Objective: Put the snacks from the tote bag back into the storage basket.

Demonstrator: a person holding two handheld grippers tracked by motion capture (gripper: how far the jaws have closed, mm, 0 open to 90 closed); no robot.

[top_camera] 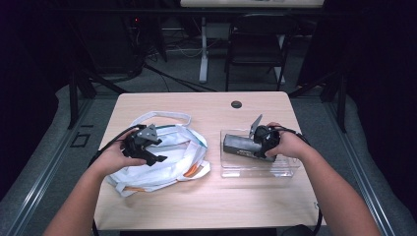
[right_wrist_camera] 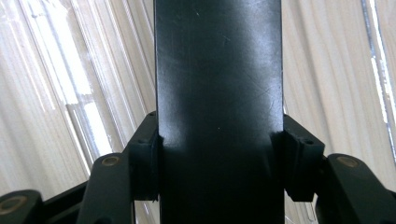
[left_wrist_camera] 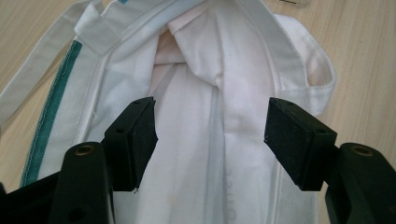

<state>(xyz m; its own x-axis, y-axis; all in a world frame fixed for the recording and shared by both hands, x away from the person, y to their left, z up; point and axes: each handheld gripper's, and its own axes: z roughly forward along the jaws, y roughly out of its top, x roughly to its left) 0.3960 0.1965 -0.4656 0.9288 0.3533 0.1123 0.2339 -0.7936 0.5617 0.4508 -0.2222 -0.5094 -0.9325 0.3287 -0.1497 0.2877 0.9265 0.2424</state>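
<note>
A white cloth bag with a green stripe and long straps lies on the left half of the wooden table. My left gripper hovers over it, open, with the white fabric below its two pads and nothing pinched. On the right, a dark grey rectangular block sits over a clear plastic tray. My right gripper is shut on the block, with both pads pressed against its sides above the ribbed clear plastic.
A small black grommet sits near the table's far edge. Beyond the table stand a black folding chair and a white desk leg. Bare wood lies between the bag and the tray.
</note>
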